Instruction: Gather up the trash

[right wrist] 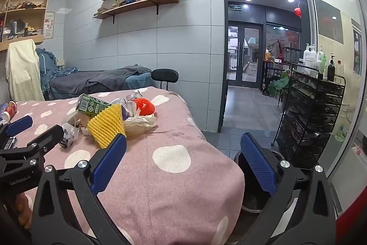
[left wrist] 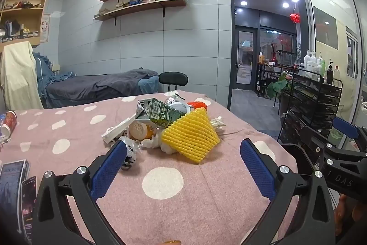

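Left wrist view: the left tongs [left wrist: 183, 160] stand wide apart and empty, low in frame, short of the trash heap at centre on the pink dotted table [left wrist: 68, 130], led by a yellow ribbed foam net [left wrist: 190, 137]. Judged: approach step.

Right wrist view: the right tongs [right wrist: 183, 160] gape empty too; the heap sits centre-left, a dark round bin [right wrist: 252, 199] lower right. Next: reach forward and close on one piece.

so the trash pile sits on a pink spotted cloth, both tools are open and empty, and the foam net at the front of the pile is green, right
Not quite: the foam net is yellow, not green; the green item is the carton behind it, as the left wrist view shows. The rest holds: the pile lies on the pink spotted cloth, and the left tool and right tool are both open and empty.
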Tool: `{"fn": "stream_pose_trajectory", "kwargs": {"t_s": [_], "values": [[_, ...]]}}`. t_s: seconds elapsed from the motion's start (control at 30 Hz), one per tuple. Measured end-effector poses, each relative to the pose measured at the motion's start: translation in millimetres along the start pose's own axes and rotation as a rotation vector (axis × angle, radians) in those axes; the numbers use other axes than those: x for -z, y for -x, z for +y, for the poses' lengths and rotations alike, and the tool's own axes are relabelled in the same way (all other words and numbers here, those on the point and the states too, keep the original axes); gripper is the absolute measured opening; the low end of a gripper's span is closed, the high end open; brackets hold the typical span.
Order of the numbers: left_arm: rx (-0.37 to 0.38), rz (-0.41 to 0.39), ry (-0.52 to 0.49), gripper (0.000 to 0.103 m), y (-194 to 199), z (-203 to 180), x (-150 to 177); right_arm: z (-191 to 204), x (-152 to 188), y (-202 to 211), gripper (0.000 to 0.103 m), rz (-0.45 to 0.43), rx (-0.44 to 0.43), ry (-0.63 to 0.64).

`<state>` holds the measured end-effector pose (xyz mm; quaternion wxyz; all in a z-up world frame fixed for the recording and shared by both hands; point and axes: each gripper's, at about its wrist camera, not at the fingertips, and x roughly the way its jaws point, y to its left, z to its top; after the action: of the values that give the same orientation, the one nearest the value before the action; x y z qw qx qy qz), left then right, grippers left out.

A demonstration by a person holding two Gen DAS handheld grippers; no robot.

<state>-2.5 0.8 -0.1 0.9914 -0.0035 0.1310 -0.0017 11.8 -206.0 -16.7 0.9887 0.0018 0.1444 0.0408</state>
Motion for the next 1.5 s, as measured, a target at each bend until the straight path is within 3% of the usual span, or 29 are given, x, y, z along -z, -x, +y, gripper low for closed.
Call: {"fn": "stream_pose_trajectory", "kwargs": {"t_s": [0.33, 1.5], "values": [[0.002, 0.051, -0.017, 0.098, -4, -3, -5, -8, 3, 0, 0.098, 0.023, -0.004, -0.021], [0.006, 0.063, 0.0, 0.097, -8, -2, 6, -8, 8, -5, 0.098, 0.037, -0.004, -0.036]]}}
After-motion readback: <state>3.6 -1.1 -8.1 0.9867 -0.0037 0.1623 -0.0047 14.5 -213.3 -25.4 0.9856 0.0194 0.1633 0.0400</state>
